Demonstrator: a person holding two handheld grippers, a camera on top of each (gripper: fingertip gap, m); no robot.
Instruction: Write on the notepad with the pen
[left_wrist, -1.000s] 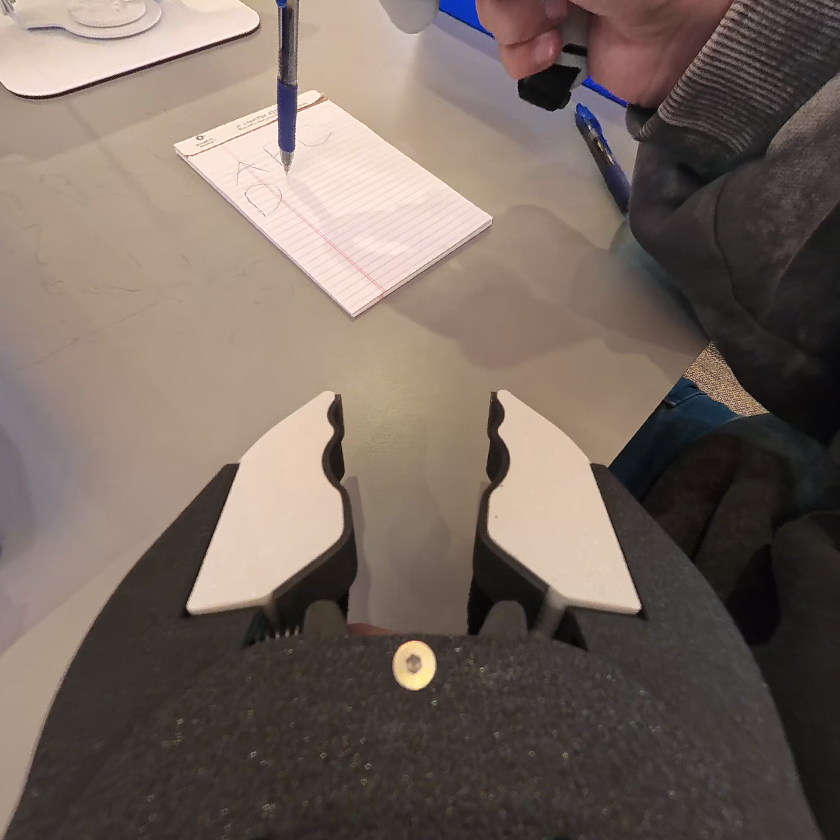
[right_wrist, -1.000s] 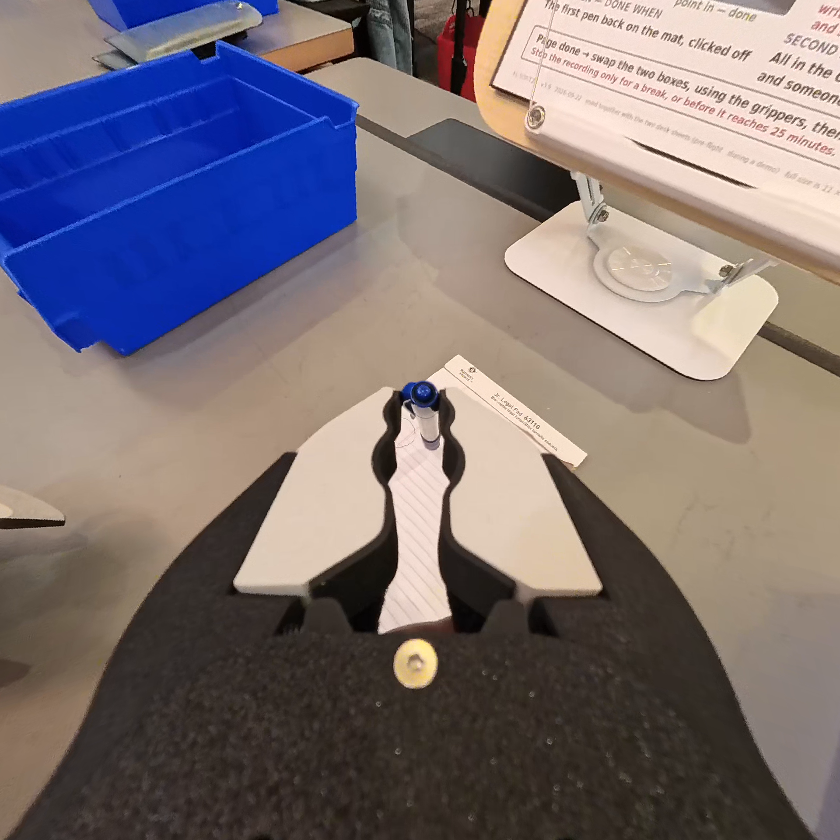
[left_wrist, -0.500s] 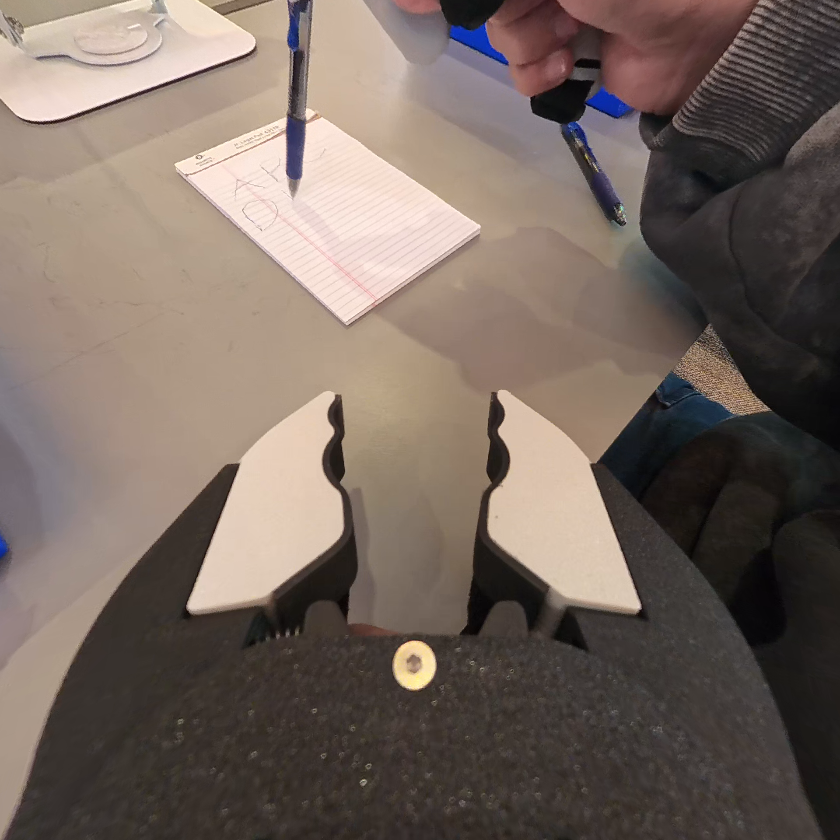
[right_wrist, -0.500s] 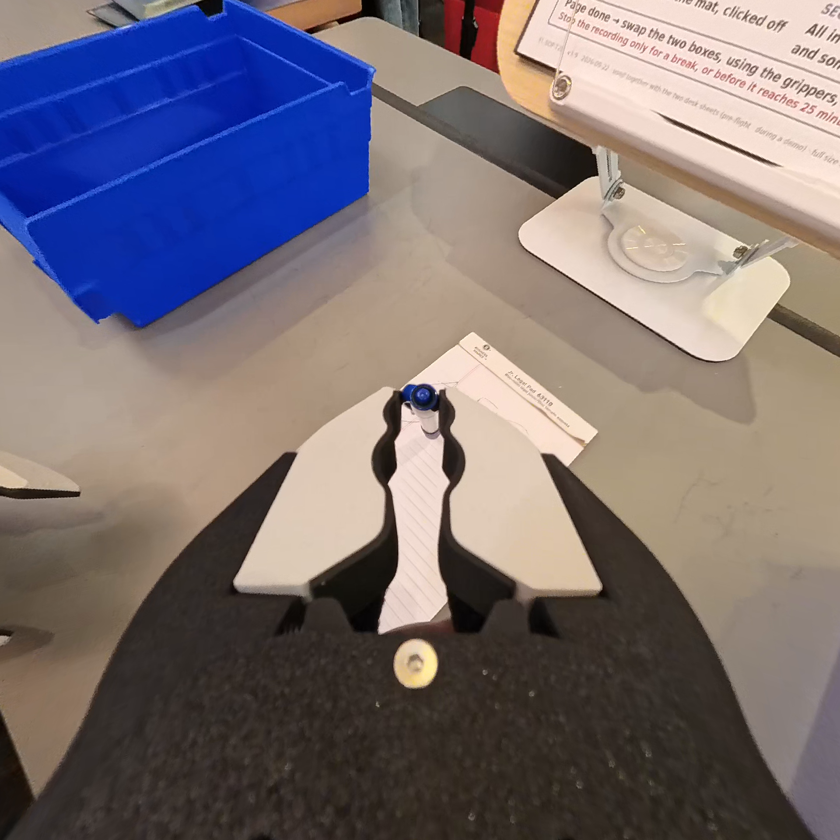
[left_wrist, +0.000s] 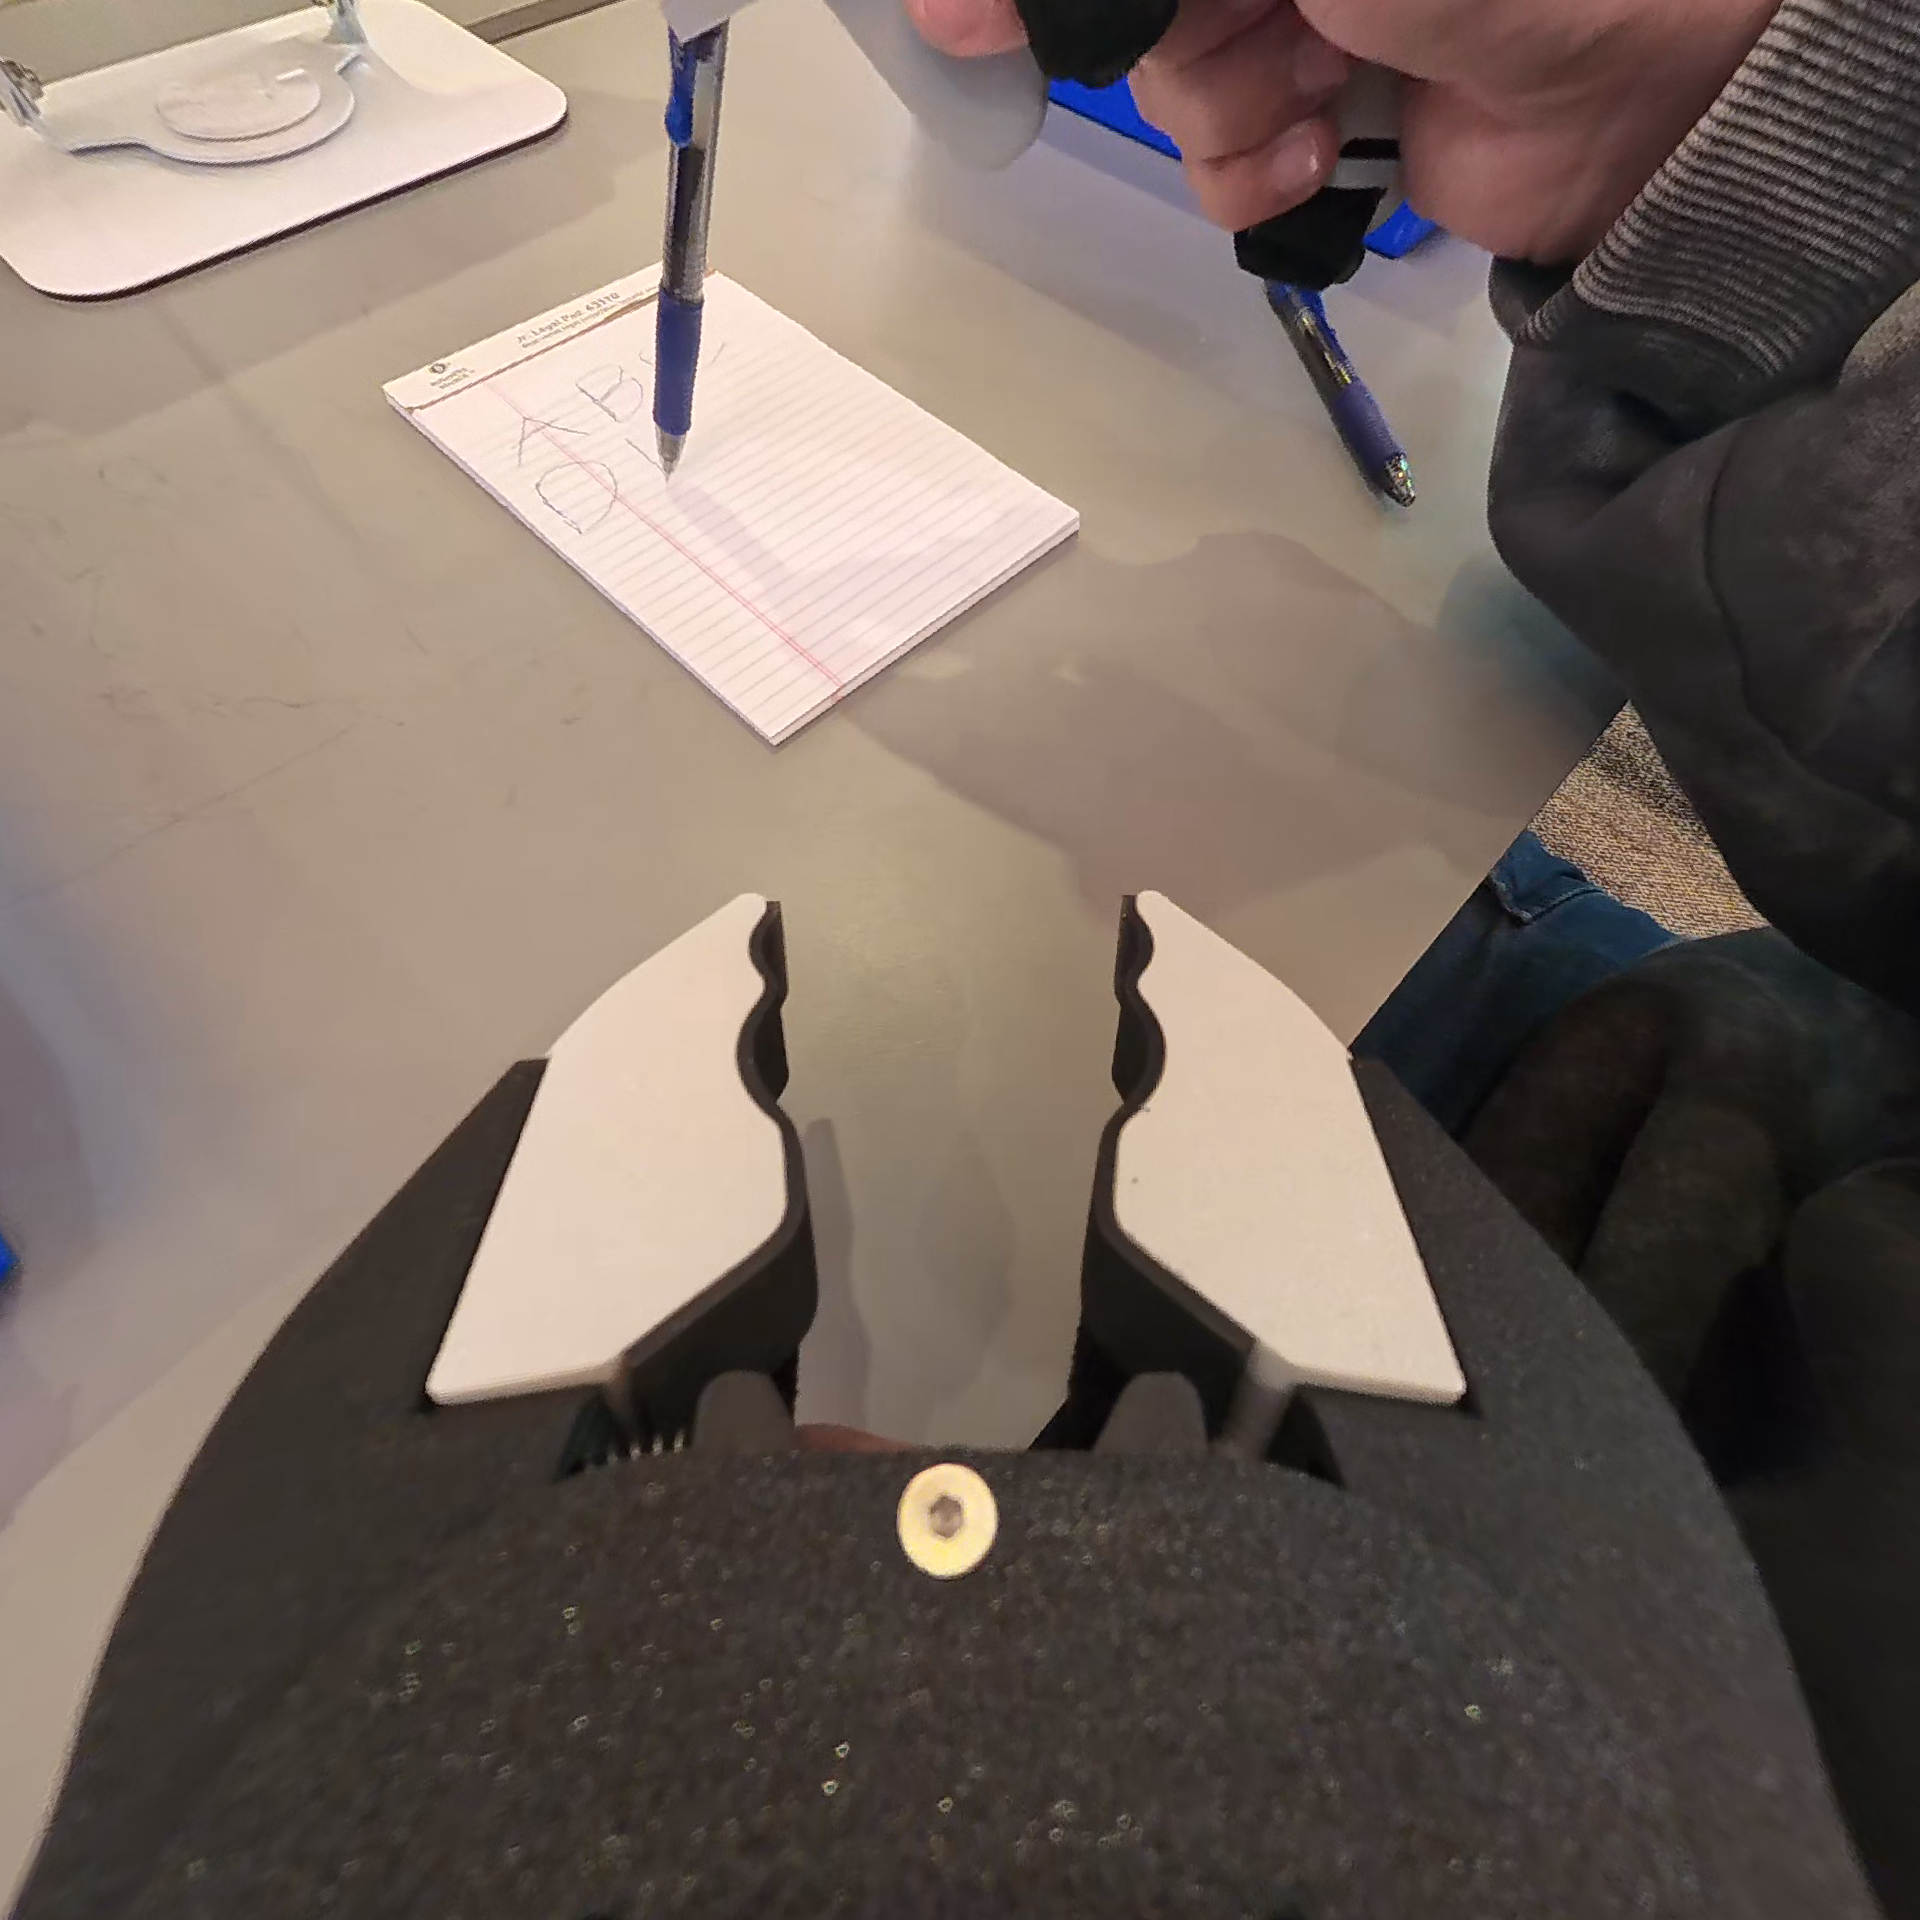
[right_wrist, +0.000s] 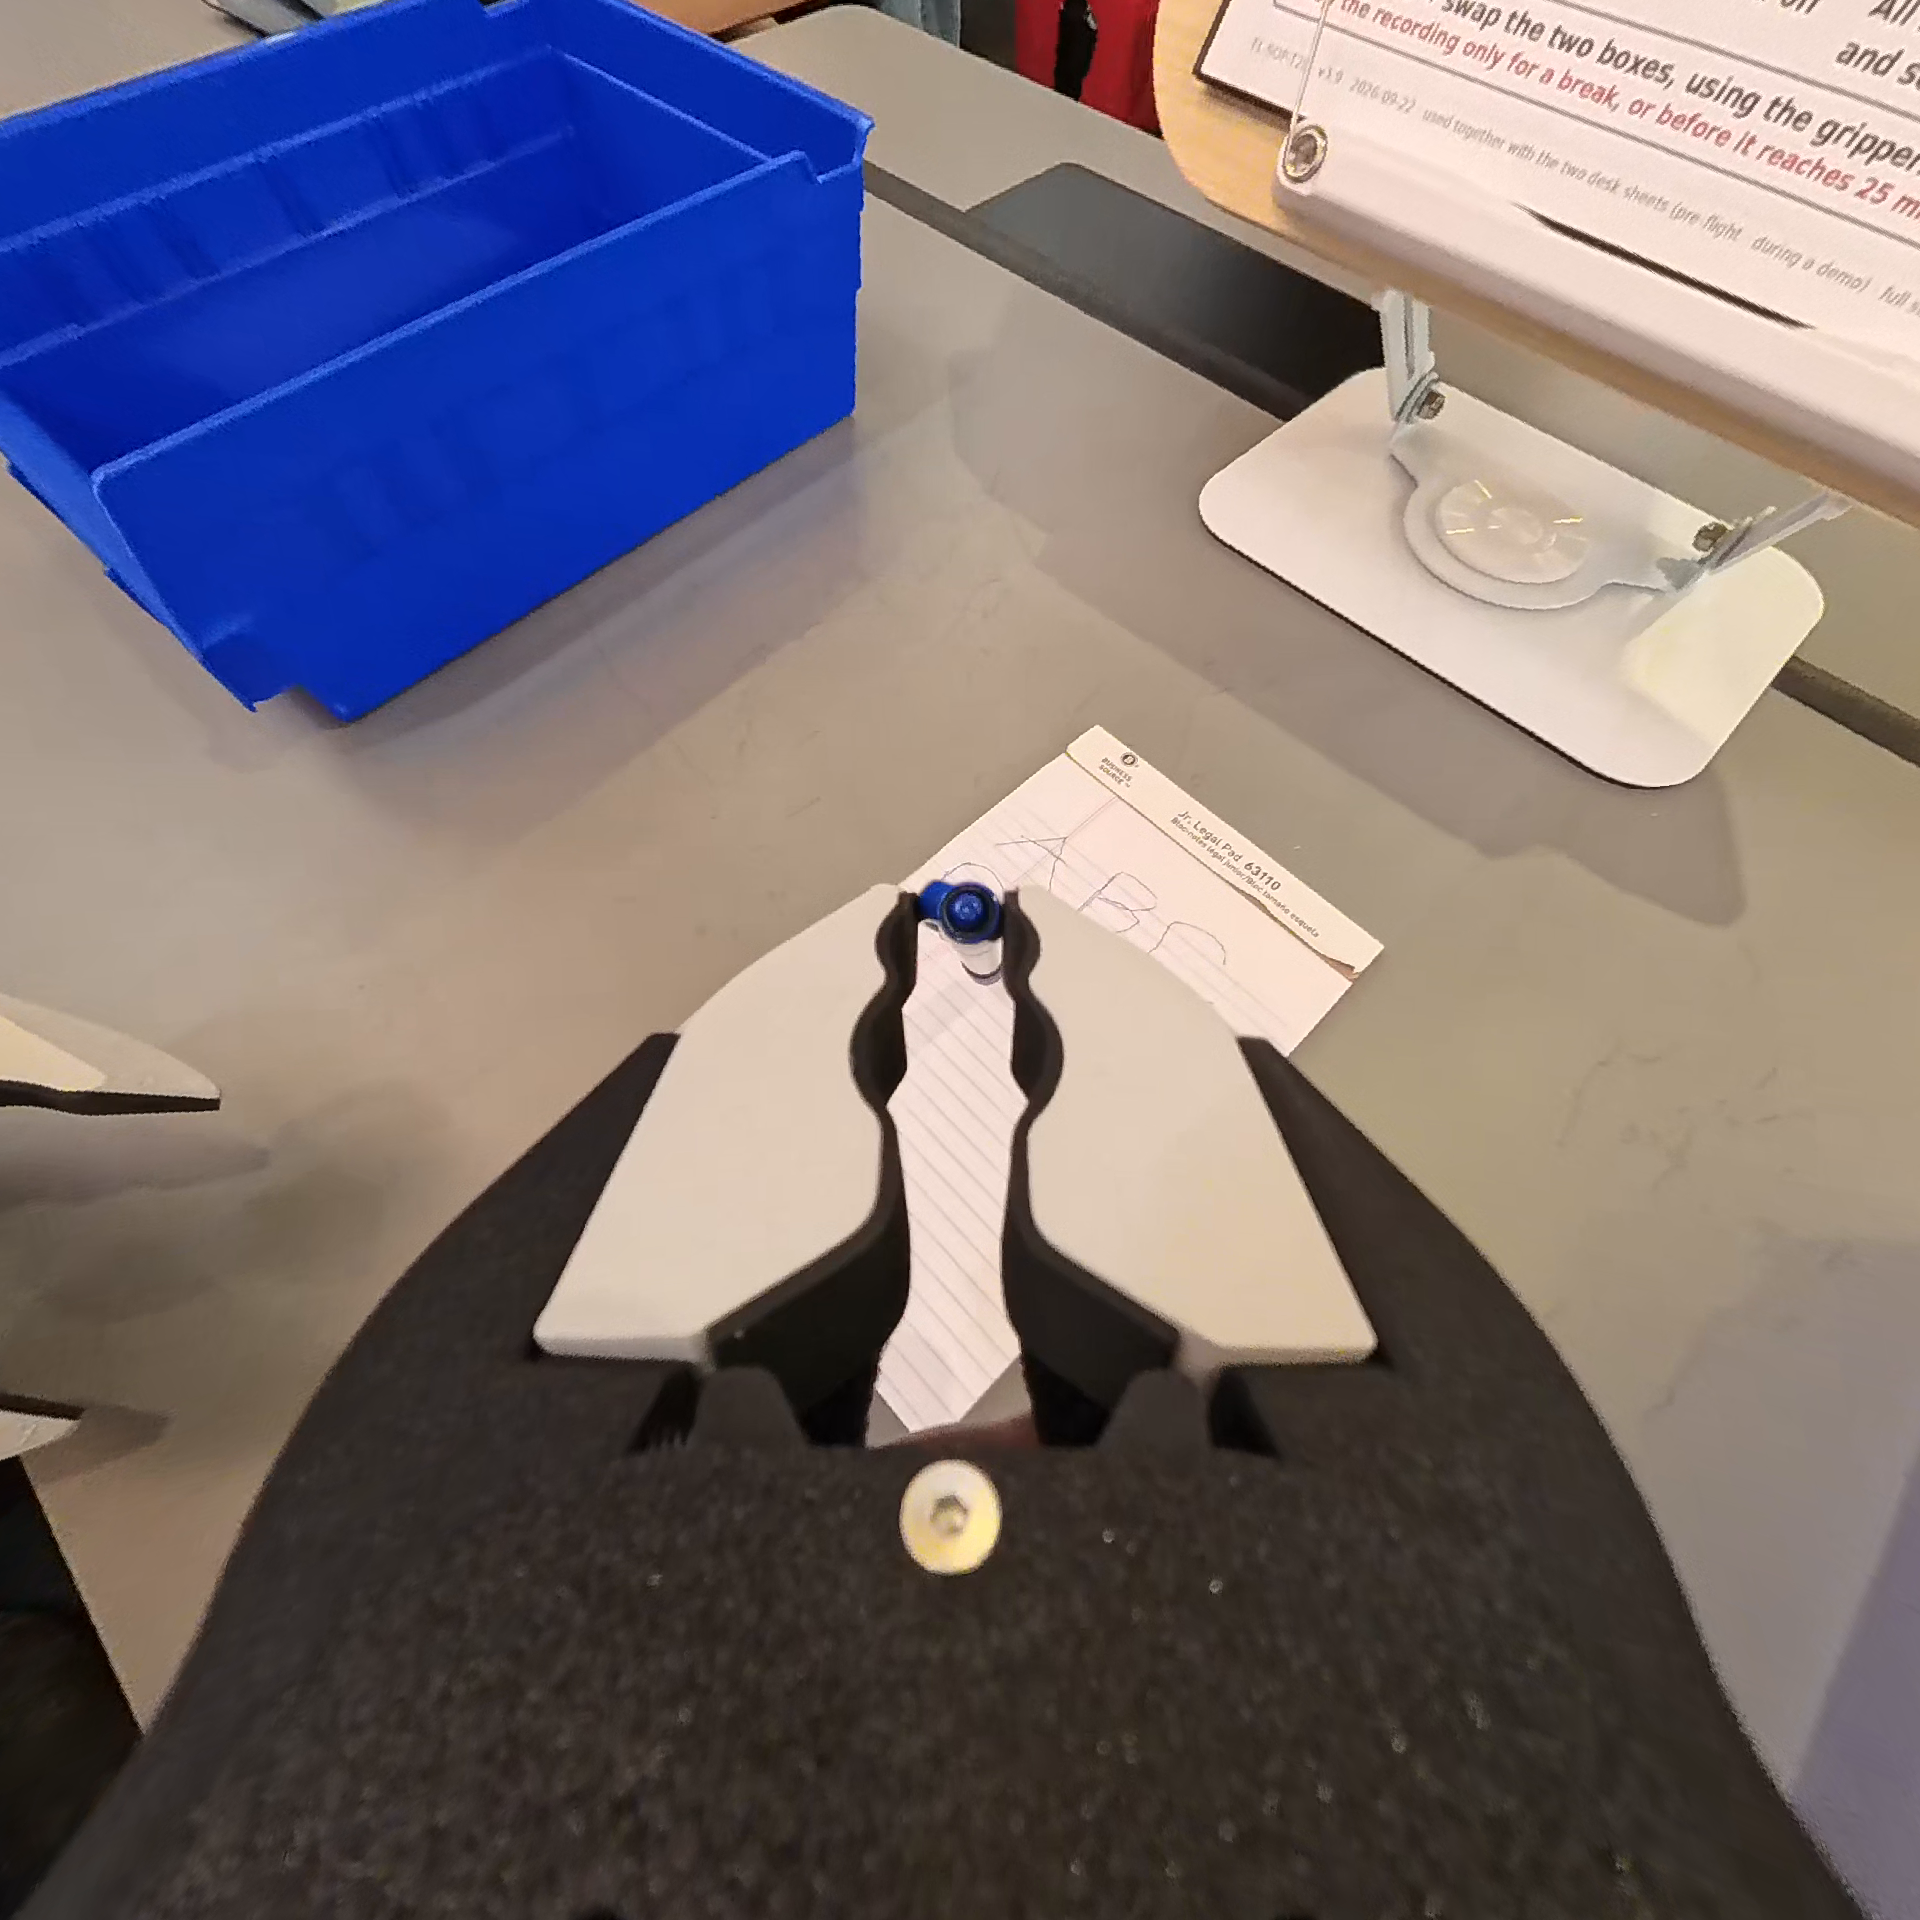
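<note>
A white lined notepad (left_wrist: 790, 540) lies on the grey table and bears a few handwritten letters near its top. My right gripper (right_wrist: 961, 914) is shut on a blue pen (right_wrist: 968, 920) held upright. In the left wrist view the pen (left_wrist: 681, 343) stands with its tip touching the notepad by the letters. The notepad also shows under my right gripper (right_wrist: 1195, 894). My left gripper (left_wrist: 951, 935) is open and empty, low over the table, well short of the notepad.
A second blue pen (left_wrist: 1340, 395) lies on the table right of the notepad. A blue bin (right_wrist: 416, 343) stands at the far left. A white stand base (right_wrist: 1507, 582) holds a tilted sheet holder. A person's hand (left_wrist: 1455, 114) and dark sleeve (left_wrist: 1714, 520) are at the right. Left tips to right tips: about 20 cm.
The pen tip has moved down and right across the page, from the first row of letters to the second. My right gripper has drawn back, showing more of the notepad. My left gripper stays open.
</note>
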